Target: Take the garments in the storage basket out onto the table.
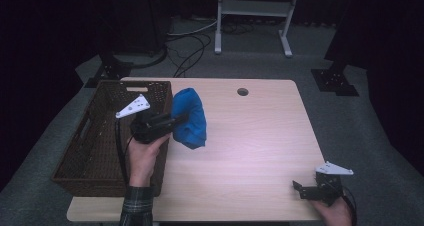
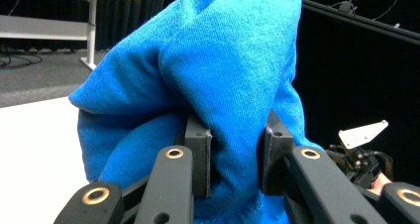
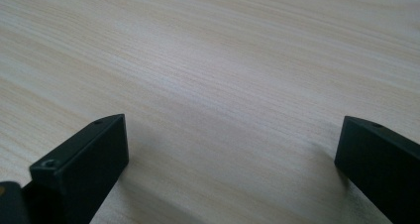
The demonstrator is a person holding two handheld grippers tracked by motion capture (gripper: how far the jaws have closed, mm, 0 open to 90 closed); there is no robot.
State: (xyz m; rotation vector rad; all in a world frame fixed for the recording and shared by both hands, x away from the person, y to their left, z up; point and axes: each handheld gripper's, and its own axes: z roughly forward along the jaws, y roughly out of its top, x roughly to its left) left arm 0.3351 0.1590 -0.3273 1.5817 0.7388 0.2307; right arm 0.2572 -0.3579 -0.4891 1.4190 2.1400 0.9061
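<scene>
A bunched blue cloth [image 1: 190, 117] hangs above the wooden table [image 1: 250, 136], just right of the wicker basket [image 1: 85, 146]. My left gripper [image 1: 176, 122] is shut on it; in the left gripper view the blue cloth [image 2: 208, 80] bulges up between the pads [image 2: 198, 149], which pinch a fold of it. My right gripper [image 1: 299, 188] rests at the table's front right corner. In the right gripper view its jaws stand wide apart over bare wood, my right gripper [image 3: 230, 149] being open with nothing between them.
The dark brown wicker basket takes up the table's left side, its rim [image 1: 135, 83] close to the cloth. A round cable hole [image 1: 243, 92] lies at the table's far edge. A white metal frame [image 1: 252, 8] and cables lie on the floor behind.
</scene>
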